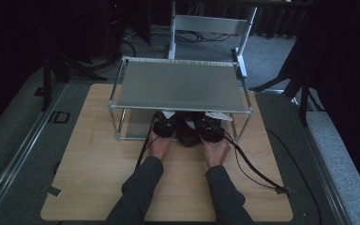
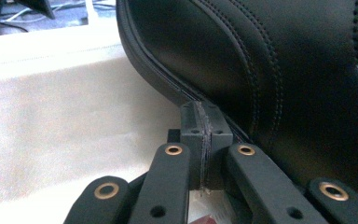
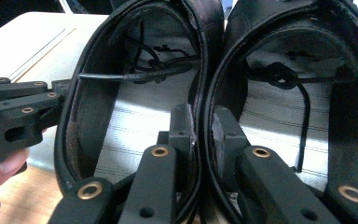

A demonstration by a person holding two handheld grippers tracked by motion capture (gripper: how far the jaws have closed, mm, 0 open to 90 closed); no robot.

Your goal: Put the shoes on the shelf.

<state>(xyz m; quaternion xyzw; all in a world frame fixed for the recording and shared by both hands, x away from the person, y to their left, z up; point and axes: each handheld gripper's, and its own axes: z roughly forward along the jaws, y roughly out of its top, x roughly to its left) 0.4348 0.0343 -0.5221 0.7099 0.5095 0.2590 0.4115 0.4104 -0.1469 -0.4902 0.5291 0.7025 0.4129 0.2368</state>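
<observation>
Both grippers pinch the pair of black shoes (image 3: 205, 70) at mid-frame, your right gripper (image 3: 204, 128) clamping their touching inner collars, your left gripper (image 2: 204, 135) nipping the outer rim, so both shoes move together.

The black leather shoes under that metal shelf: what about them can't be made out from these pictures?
- High view: the pair of black leather shoes is mostly hidden by the grey metal shelf, both grippers and dim light.
- Left gripper view: the shoe's toe and opening are cut off by the frame; the left gripper is shut at the sole edge.
- Right gripper view: the right gripper clamps both adjoining collars; toes and soles lie out of sight.
</observation>
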